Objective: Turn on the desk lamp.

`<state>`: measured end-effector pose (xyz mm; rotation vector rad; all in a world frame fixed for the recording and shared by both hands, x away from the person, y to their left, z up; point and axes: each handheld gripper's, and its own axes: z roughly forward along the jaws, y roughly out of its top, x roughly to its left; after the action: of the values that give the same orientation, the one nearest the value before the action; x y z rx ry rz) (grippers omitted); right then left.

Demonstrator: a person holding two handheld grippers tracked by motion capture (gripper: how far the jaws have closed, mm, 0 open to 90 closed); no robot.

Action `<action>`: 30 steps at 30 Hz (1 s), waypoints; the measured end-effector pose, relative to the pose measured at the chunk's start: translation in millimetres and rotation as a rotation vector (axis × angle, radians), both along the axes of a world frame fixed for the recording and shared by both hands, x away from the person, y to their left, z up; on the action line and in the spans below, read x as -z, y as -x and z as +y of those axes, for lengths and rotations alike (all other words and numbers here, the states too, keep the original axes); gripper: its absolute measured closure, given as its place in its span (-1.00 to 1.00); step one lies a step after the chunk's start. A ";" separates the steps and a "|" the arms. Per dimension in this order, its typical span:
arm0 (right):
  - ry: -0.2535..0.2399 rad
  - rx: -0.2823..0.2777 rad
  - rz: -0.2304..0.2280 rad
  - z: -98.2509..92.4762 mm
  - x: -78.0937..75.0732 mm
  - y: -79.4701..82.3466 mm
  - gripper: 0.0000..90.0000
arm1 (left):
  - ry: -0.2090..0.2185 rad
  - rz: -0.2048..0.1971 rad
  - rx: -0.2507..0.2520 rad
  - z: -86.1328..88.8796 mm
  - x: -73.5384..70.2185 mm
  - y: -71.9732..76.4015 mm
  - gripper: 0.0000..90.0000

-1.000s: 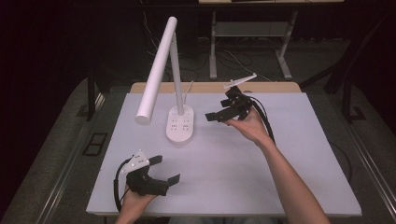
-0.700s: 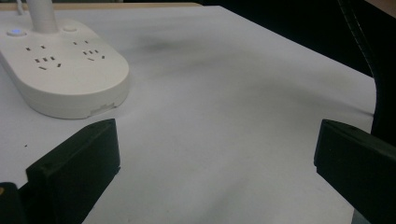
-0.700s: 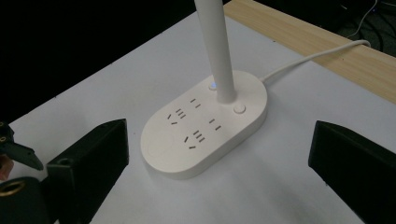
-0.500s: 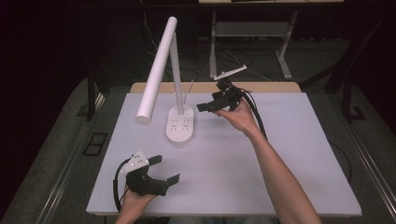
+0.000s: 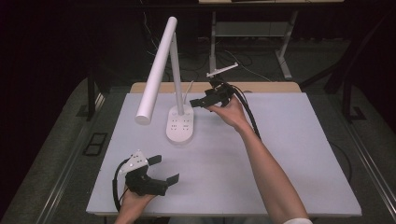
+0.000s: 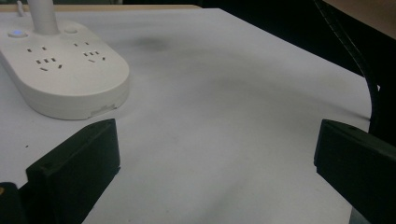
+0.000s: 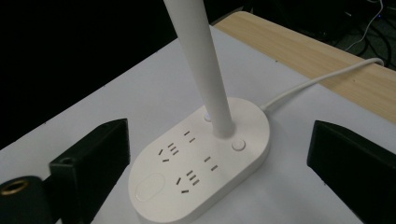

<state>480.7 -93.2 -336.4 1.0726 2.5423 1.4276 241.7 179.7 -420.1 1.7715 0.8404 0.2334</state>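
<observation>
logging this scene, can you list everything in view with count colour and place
desk lamp: 1, white, far-left part of the table, head slanting down to the left
lamp base: 1, white oval with sockets and buttons, under the post
lamp cord: 1, white, runs from the base over the table's far edge
table: 1, white top, wooden far edge
left gripper: 1, black, open, near-left corner
right gripper: 1, black, open, beside the lamp post
forearms: 2, from the near edge
</observation>
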 end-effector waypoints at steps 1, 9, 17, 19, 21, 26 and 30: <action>-0.002 0.001 -0.005 0.5 0.6 -0.7 -0.85 | -0.002 -0.003 0.002 0.6 0.0 -0.5 -1.00; -0.020 -0.012 -0.012 5.1 9.1 -8.3 -0.39 | 0.014 0.006 -0.016 5.1 0.5 -2.2 -1.00; -0.012 -0.010 0.024 11.5 25.7 -17.2 0.04 | 0.011 0.006 -0.012 4.3 0.7 -2.0 -1.00; -0.021 -0.005 0.044 13.2 31.7 -19.3 0.15 | 0.010 0.005 -0.008 3.4 0.7 -2.0 -1.00; -0.017 -0.005 0.051 15.8 37.5 -21.2 0.24 | 0.007 0.003 -0.005 3.1 0.4 -1.7 -1.00; -0.012 0.004 0.064 21.6 48.6 -24.7 0.43 | 0.009 0.002 -0.003 3.2 0.4 -1.4 -1.00; -0.012 0.016 0.072 24.7 55.6 -26.8 0.54 | 0.010 0.002 -0.001 3.7 0.3 -1.5 -1.00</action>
<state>507.5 -68.4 -392.0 1.1638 2.5706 1.4282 243.2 183.4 -420.4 1.7623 0.8424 0.2281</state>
